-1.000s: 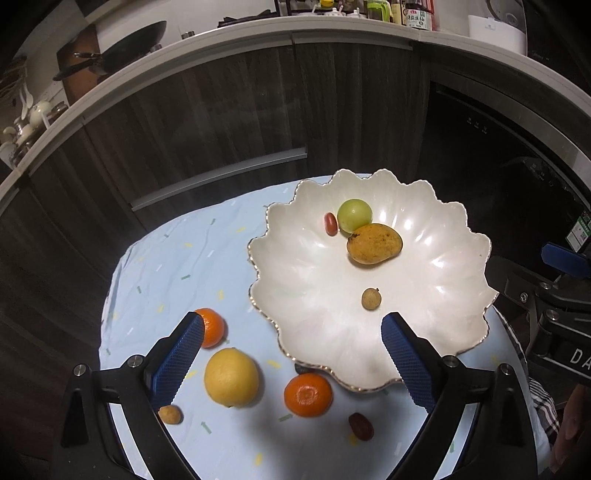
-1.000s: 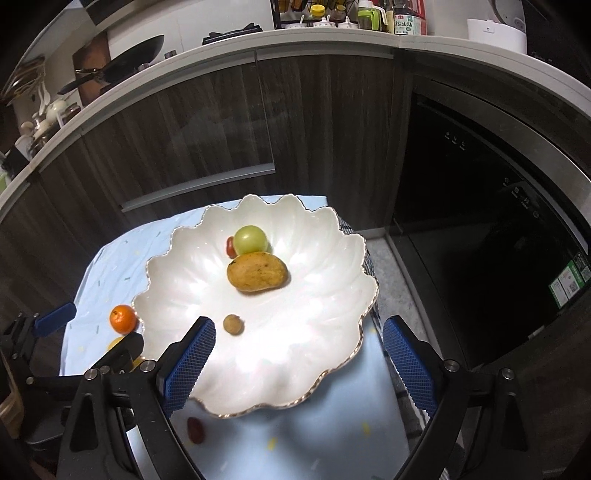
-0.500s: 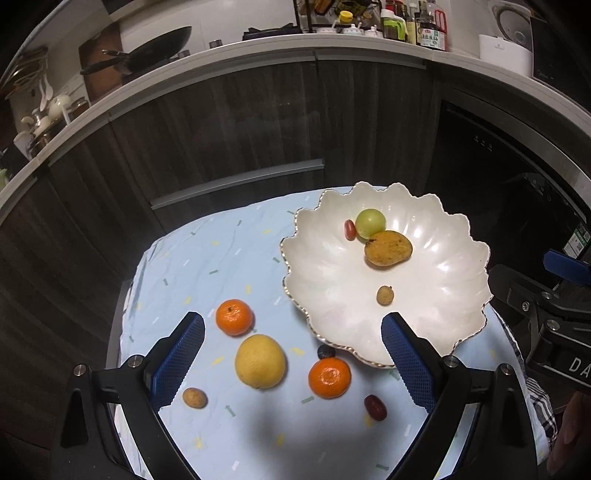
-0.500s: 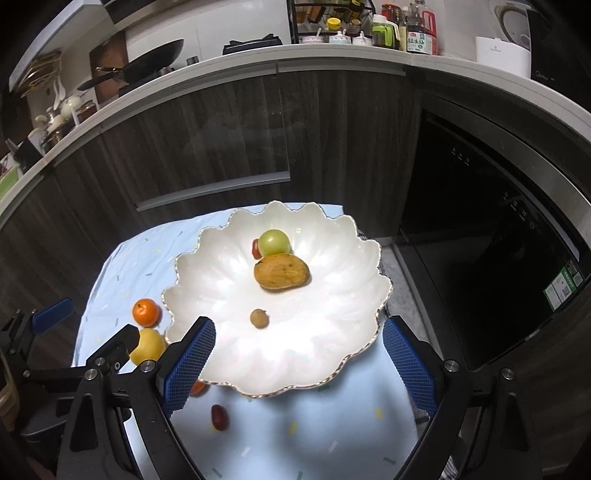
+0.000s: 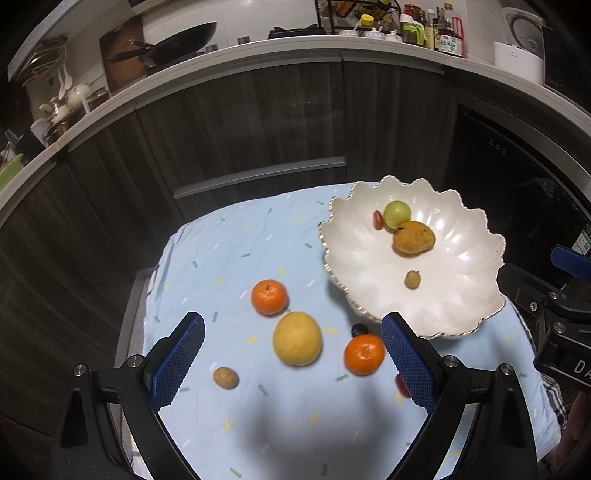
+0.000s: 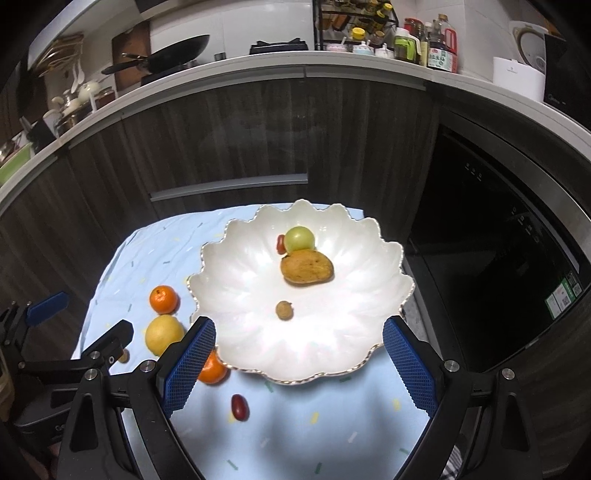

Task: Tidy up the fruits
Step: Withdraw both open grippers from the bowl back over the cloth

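Observation:
A white scalloped bowl (image 5: 461, 295) (image 6: 240, 280) holds a green round fruit (image 5: 397, 214), a brown mango (image 5: 413, 237), a small red fruit (image 5: 377, 220) and a small tan fruit (image 5: 412, 279). On the blue cloth lie two oranges (image 5: 269, 297) (image 5: 364, 355), a yellow citrus (image 5: 297, 338), a small brown fruit (image 5: 225, 377), a dark berry (image 5: 359, 329) and a red date (image 6: 240, 407). My left gripper (image 5: 291, 362) hangs open above the loose fruit, holding nothing. My right gripper (image 6: 299, 365) stands open over the bowl's near rim, also holding nothing.
The small table's blue cloth (image 5: 221, 258) ends at dark wooden cabinets (image 5: 240, 122) behind. A dark oven front (image 6: 498, 240) stands to the right. The counter above carries a wok (image 5: 177, 40), bottles (image 5: 436, 29) and a white appliance (image 5: 519, 55).
Both grippers have drawn back and up from the table, so the bowl and fruit look smaller and more cloth shows. The fruit has not moved. Both sets of jaws stay wide.

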A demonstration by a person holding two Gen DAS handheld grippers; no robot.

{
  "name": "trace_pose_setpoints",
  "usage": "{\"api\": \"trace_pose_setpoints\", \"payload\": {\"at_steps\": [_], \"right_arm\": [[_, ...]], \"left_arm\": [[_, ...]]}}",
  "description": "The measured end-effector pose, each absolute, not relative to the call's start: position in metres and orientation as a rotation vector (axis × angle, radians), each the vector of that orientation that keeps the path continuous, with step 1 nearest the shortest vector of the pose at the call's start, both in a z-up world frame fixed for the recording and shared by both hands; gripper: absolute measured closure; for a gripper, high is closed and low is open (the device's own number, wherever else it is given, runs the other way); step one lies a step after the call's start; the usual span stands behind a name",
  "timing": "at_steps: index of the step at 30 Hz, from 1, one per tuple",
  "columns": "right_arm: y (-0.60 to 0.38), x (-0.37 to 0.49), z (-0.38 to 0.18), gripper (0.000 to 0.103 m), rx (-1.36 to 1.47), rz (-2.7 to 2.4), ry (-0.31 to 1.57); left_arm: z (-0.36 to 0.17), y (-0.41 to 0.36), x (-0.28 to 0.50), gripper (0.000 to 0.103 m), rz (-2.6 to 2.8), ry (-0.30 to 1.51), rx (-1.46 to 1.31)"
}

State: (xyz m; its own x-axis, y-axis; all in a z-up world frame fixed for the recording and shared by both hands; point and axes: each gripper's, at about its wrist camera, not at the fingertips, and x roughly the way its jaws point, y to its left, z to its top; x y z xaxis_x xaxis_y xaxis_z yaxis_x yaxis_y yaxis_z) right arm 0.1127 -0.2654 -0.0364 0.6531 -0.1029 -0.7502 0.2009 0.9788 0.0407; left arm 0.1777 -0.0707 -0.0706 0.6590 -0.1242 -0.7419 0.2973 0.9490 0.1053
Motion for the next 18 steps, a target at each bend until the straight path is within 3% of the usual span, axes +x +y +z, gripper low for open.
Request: {"api": "trace_pose_setpoints", "payload": {"at_steps": [18], "right_arm": [[-0.225, 0.100, -0.064, 0.010, 0.107, -0.141, 0.825]], "left_arm": [[-0.099, -0.023, 0.163, 0.005, -0.164, 0.811, 0.217]]}}
